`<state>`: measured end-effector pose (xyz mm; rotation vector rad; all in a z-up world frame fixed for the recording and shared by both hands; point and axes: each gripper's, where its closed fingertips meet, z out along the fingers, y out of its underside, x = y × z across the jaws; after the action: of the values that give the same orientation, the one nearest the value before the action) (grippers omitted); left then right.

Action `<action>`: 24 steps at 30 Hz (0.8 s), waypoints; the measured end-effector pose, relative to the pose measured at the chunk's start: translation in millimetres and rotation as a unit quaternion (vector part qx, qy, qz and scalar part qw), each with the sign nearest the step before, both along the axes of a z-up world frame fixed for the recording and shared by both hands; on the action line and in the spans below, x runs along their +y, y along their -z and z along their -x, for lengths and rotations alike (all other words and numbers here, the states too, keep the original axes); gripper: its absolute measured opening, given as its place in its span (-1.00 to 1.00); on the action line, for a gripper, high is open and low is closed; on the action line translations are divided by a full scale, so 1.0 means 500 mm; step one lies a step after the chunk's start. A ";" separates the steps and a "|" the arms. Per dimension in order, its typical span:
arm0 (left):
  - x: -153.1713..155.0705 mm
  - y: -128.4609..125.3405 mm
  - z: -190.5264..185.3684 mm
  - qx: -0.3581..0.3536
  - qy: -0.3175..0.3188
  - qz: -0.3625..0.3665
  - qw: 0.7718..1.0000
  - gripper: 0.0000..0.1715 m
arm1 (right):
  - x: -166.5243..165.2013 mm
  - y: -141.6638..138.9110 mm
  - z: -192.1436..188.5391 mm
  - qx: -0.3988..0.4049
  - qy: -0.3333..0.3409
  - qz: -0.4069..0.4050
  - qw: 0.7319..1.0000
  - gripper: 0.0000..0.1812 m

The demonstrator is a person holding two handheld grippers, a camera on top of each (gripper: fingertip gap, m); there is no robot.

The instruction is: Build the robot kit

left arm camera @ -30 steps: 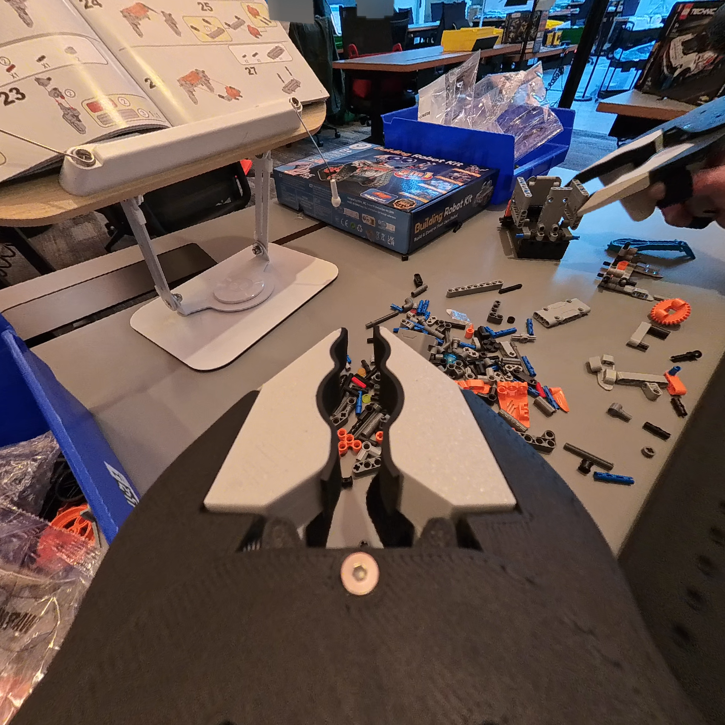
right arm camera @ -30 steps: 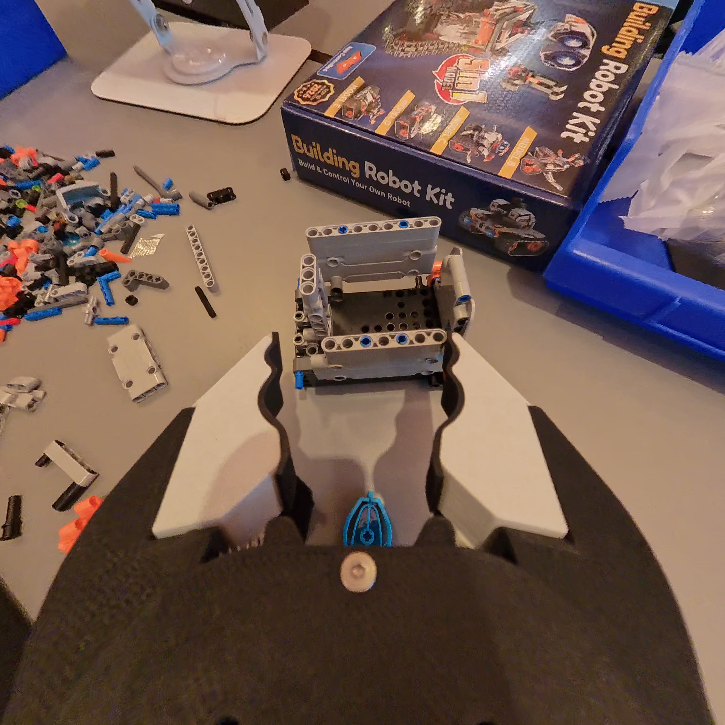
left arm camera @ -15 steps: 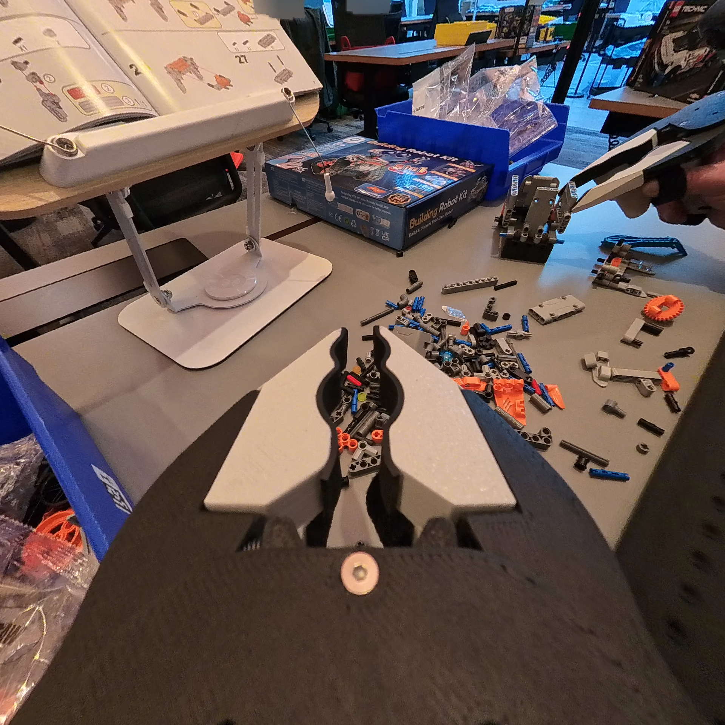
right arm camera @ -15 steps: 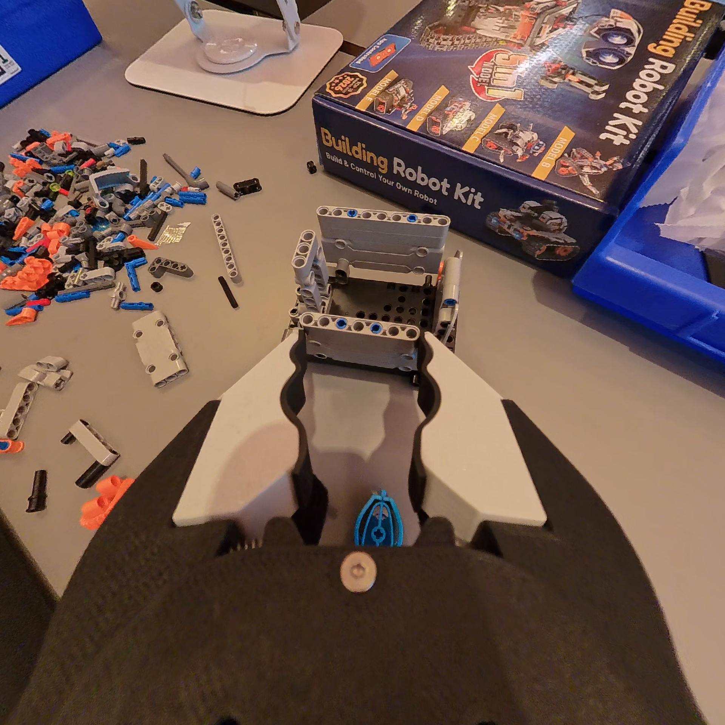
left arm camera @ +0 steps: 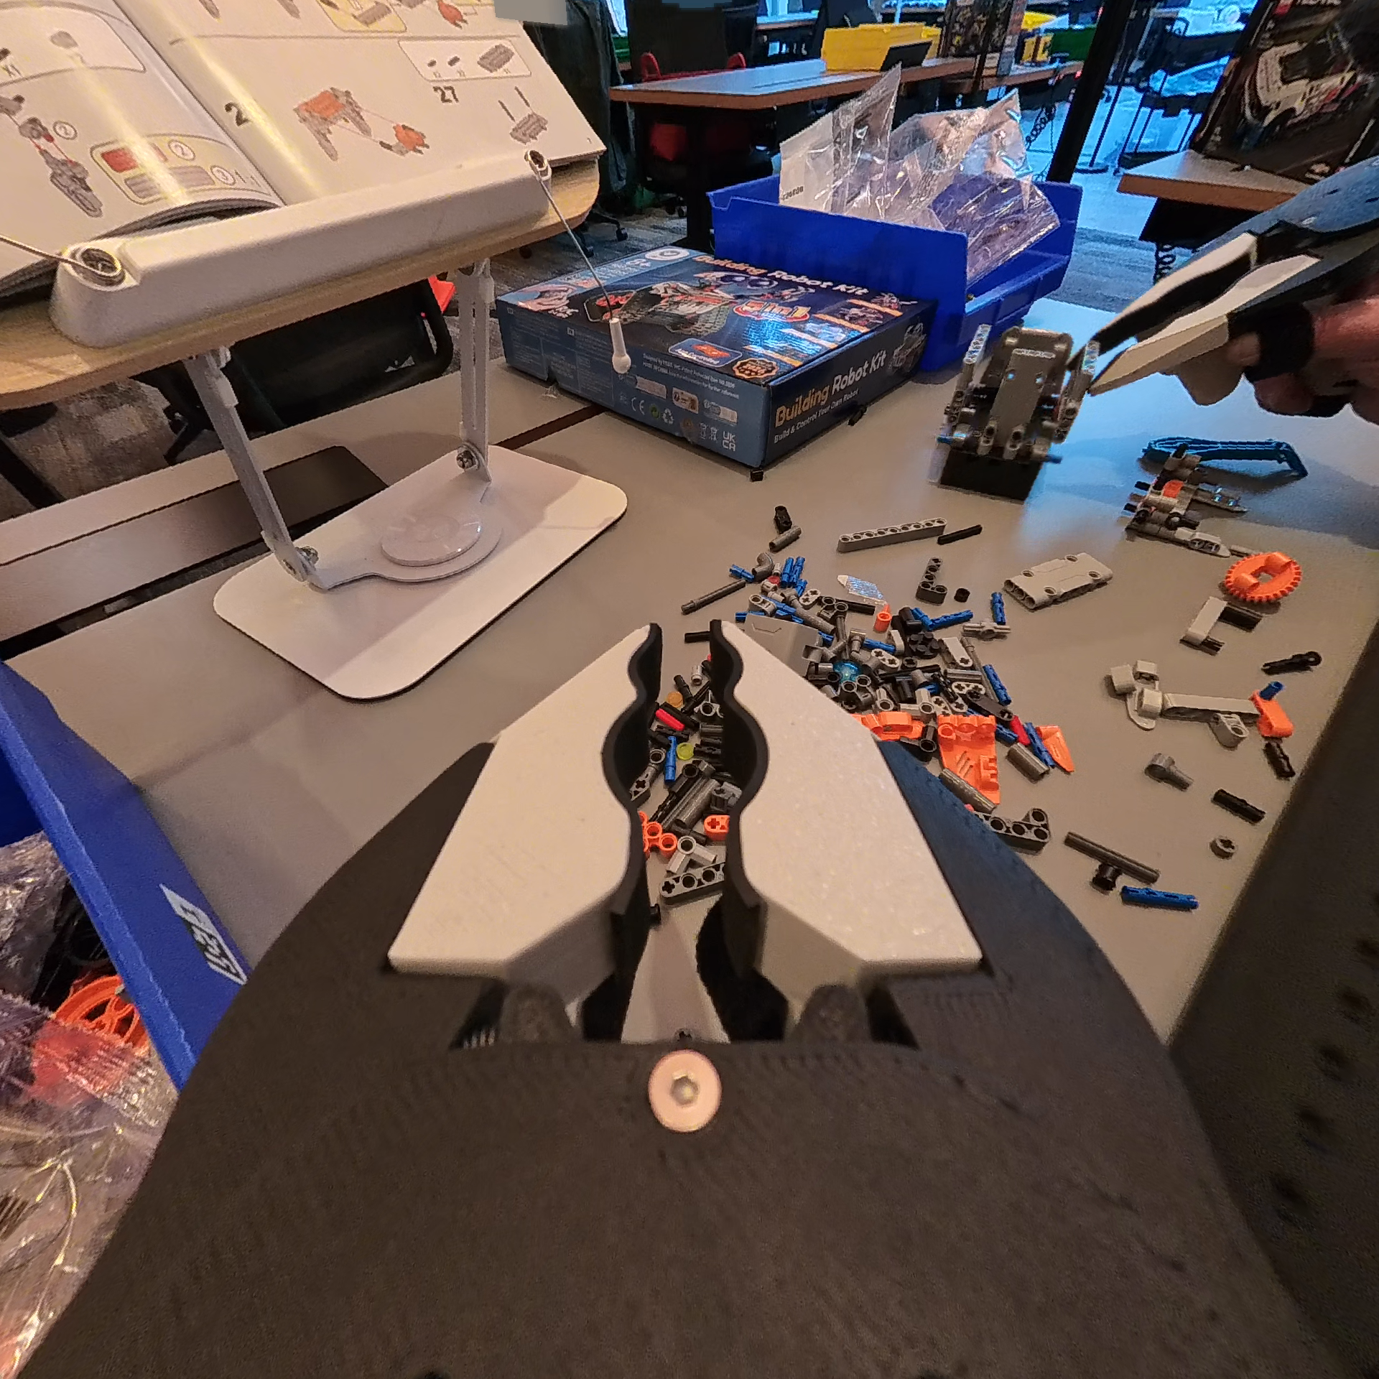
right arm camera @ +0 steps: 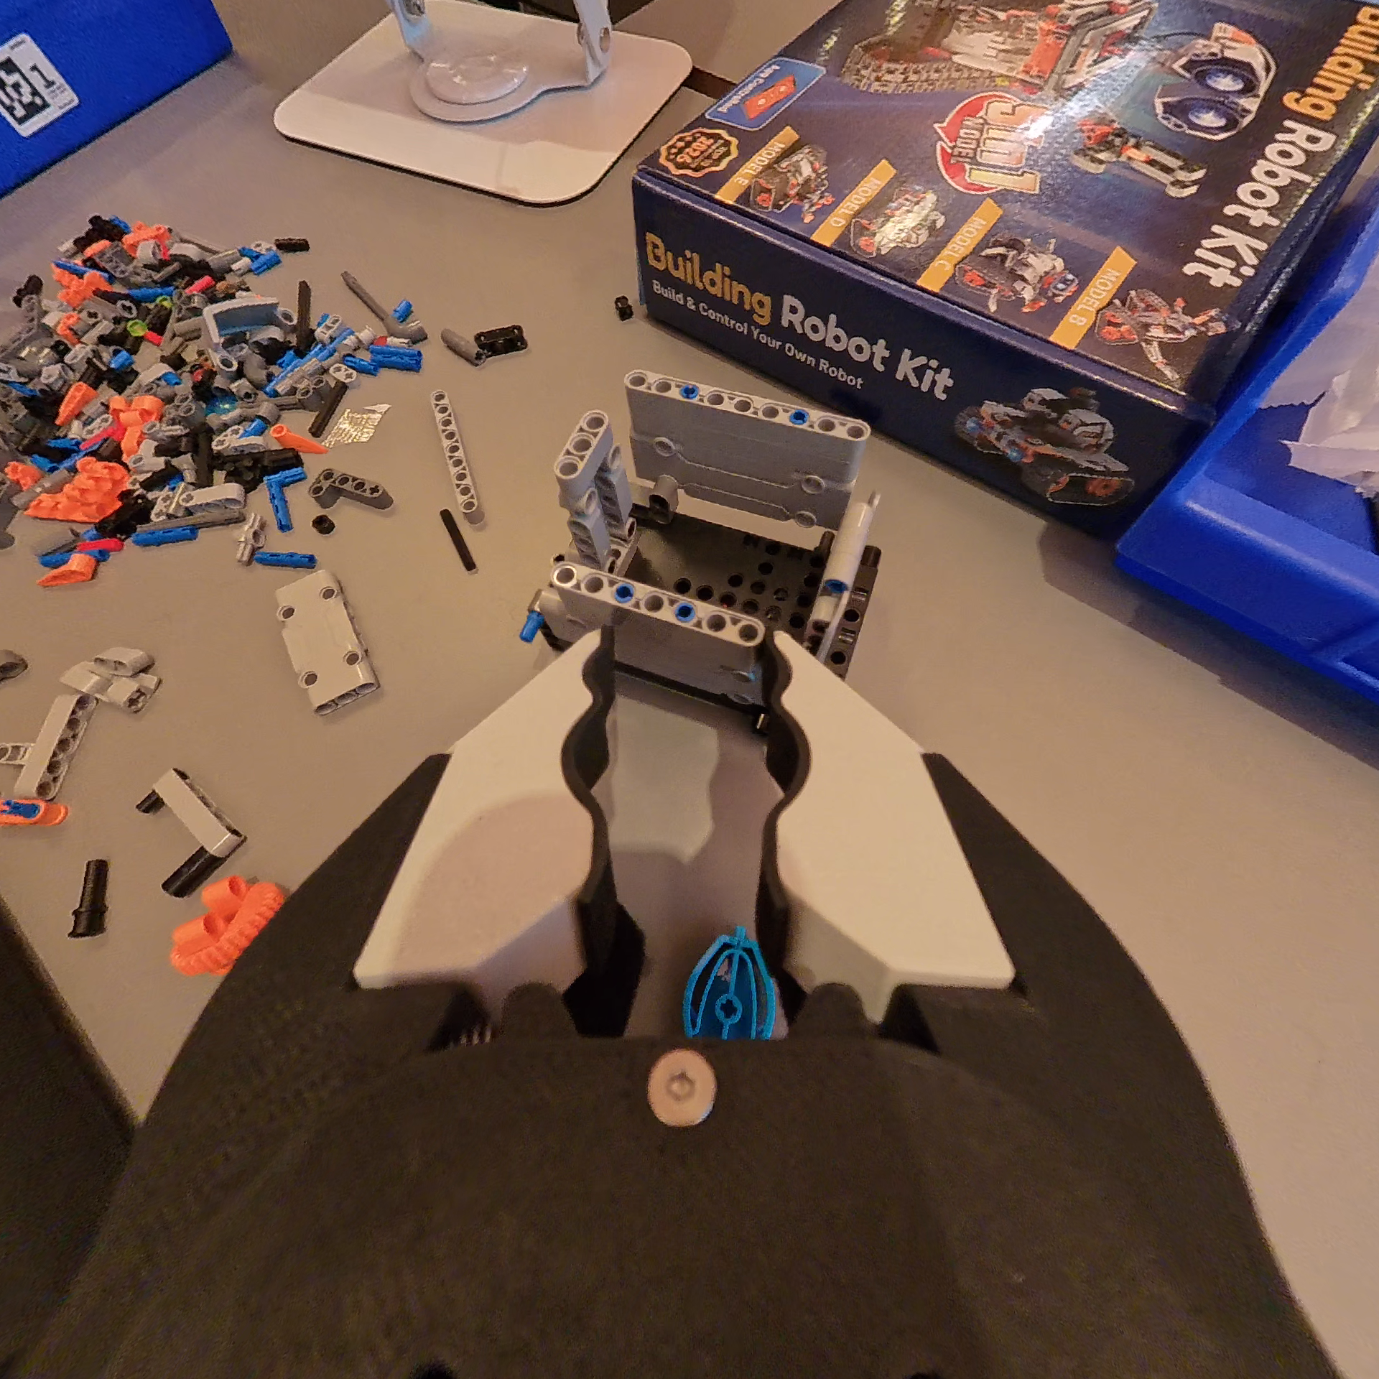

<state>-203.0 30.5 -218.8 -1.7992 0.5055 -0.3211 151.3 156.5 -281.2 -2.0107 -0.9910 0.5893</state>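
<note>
My right gripper [right arm camera: 686, 645] is closed on the near grey wall of a small grey-and-black brick assembly [right arm camera: 746, 463] that stands on the grey table; a fingertip sits on each side of that wall. The left wrist view shows this gripper [left arm camera: 1089, 373] at the assembly [left arm camera: 1007, 395], held by a hand. My left gripper [left arm camera: 683, 634] hovers over a pile of small loose parts [left arm camera: 895, 671], its jaws almost together with nothing between them. The pile also shows in the right wrist view [right arm camera: 172, 418]. A blue curved part [right arm camera: 727, 985] lies on the table under my right gripper.
A dark blue kit box [left arm camera: 709, 336] lies behind the pile, and a blue bin [left arm camera: 895, 246] with plastic bags stands behind it. A white book stand [left arm camera: 418, 582] holds an open instruction book [left arm camera: 298, 89] at the left. Another blue bin [left arm camera: 112, 858] is at the near left. Scattered parts [left arm camera: 1194, 701] lie at the right. There is about 40 centimeters between the tips of the two grippers.
My right gripper has closed from wide open onto the assembly's near wall, and the assembly has turned. My left gripper has drifted slightly and stays almost shut.
</note>
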 end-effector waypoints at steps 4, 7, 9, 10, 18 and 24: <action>-0.001 0.000 0.000 0.000 0.001 0.000 1.000 -0.89 | -0.002 0.000 0.004 -0.003 -0.003 -0.005 1.000 -0.60; -0.001 0.000 -0.001 0.000 0.001 0.000 1.000 -0.89 | -0.003 -0.001 0.003 -0.001 -0.004 -0.002 1.000 -0.60; -0.001 0.000 -0.001 0.000 0.001 0.000 1.000 -0.89 | -0.004 -0.001 0.004 -0.001 -0.006 -0.003 1.000 -0.60; -0.001 0.000 -0.001 0.000 0.001 0.000 1.000 -0.89 | -0.005 -0.001 0.004 -0.002 -0.007 -0.003 1.000 -0.61; -0.001 0.001 -0.003 0.003 0.003 0.001 1.000 -0.89 | -0.009 -0.001 0.006 -0.004 -0.012 -0.004 1.000 -0.65; -0.002 0.001 -0.002 0.002 0.003 0.001 1.000 -0.89 | -0.009 -0.001 0.006 -0.004 -0.012 -0.005 1.000 -0.65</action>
<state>-201.8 29.8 -219.4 -1.8013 0.5141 -0.3219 148.4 151.9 -280.6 -1.9971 -1.0217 0.5881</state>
